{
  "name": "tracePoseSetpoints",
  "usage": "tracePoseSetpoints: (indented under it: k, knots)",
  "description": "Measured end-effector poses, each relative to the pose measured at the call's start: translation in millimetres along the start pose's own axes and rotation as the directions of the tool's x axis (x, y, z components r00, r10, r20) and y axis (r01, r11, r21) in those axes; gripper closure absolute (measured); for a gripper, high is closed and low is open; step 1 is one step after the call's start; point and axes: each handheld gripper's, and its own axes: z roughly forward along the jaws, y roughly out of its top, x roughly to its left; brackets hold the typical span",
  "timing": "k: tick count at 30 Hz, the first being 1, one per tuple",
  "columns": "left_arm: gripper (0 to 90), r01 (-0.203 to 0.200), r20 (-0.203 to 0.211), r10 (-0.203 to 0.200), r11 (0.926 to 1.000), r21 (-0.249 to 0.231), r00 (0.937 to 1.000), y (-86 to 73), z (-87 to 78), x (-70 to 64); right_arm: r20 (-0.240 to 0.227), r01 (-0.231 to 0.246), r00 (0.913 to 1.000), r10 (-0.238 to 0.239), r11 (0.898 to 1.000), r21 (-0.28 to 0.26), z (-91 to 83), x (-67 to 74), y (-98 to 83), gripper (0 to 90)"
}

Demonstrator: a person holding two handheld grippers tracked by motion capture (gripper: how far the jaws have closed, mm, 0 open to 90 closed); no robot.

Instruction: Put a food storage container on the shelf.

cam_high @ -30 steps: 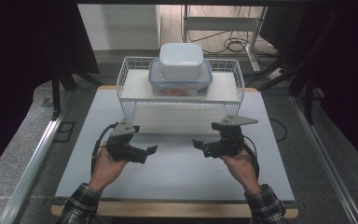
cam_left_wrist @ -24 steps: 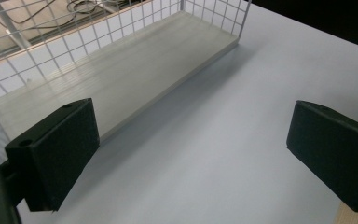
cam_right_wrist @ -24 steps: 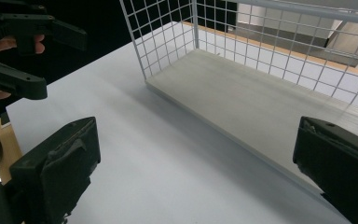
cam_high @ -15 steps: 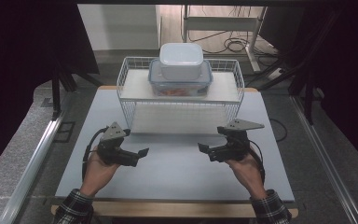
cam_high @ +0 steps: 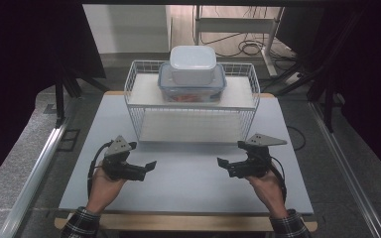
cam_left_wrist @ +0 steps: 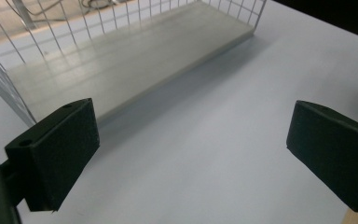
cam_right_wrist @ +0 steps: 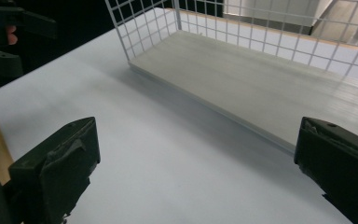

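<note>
White tabletop [cam_high: 188, 173] is carrying a wire shelf rack [cam_high: 191, 101] at its far edge, with two stacked lidded containers [cam_high: 192, 74] sitting on top. Well apart nearer the person, left gripper [cam_high: 146, 168] and right gripper [cam_high: 224, 164] are hovering, both with jaws spread and gripping nothing.

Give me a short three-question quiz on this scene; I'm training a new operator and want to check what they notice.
1. True or false: the white container sits on top of the blue-rimmed container.
2. Multiple choice: the two containers rest on the wire rack's A) lower shelf, B) upper shelf, C) neither, they stand on the table.
3. Fill in: the jaws of the left gripper and the right gripper are both ____ and hold nothing.

Key: 1 true; 2 B; 3 open.
</note>
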Motion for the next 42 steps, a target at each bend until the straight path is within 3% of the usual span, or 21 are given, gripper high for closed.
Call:
tracePoseSetpoints:
  k: [12, 20, 33, 42]
  knots:
    - [2.0, -0.009, 0.003, 0.009, 0.9998, 0.019, 1.0000, -9.3, 4.2, -2.1, 0.018, -0.007, 0.9998, 0.006, 1.000, 0.015, -1.0, -3.8, -12.9, 0.2]
    - [2.0, 0.010, -0.001, -0.010, 0.9998, 0.018, 0.9999, -19.2, 1.0, -1.4, 0.033, 0.014, 0.9993, -0.015, 1.000, 0.020, -3.9, -3.2, -18.8, 0.2]
    - [1.9, 0.063, -0.057, -0.061, 0.9972, 0.041, 0.9965, -48.7, -14.5, 10.4, 0.086, -0.008, 0.9963, 0.006, 0.999, 0.033, -10.7, -12.4, -34.2, 0.0]
    - [1.9, 0.070, -0.086, -0.066, 0.9968, 0.040, 0.9941, -57.0, -22.8, 14.7, 0.113, -0.027, 0.9933, 0.023, 0.999, 0.035, -16.6, -17.8, -43.2, 0.0]
